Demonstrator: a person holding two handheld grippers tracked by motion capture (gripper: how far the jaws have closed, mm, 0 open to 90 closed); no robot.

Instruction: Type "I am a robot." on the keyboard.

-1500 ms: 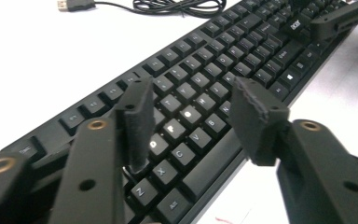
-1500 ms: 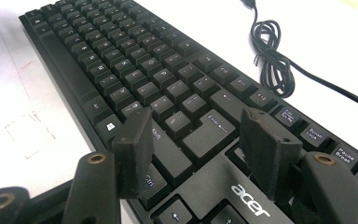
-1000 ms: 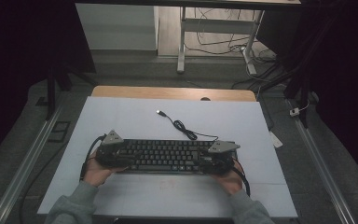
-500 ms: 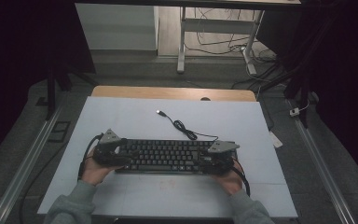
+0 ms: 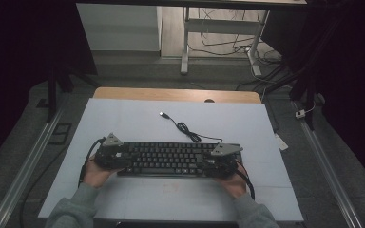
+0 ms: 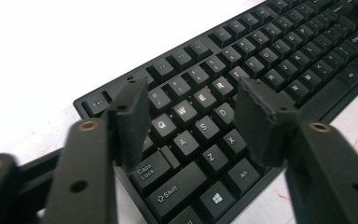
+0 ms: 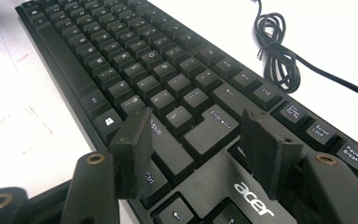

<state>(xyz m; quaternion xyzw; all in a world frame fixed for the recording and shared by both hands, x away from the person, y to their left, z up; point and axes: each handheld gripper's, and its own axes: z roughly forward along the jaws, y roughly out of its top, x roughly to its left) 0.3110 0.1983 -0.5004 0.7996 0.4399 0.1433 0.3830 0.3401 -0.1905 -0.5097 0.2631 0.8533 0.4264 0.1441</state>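
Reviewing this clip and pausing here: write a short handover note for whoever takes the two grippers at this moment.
Left gripper: over the keyboard's left end, above the Q/A/S keys; jaws apart, have just been closing, pads press on nothing.
Right gripper: over the right end, near Enter and the logo; jaws apart, holding nothing.
Keyboard lies flat on the white table, near the person's edge. Its cable runs away across the table, loosely coiled, plug free.
Done: both grippers in place at the ends.
Left: probably grip both ends; the keyboard is not yet gripped or lifted.
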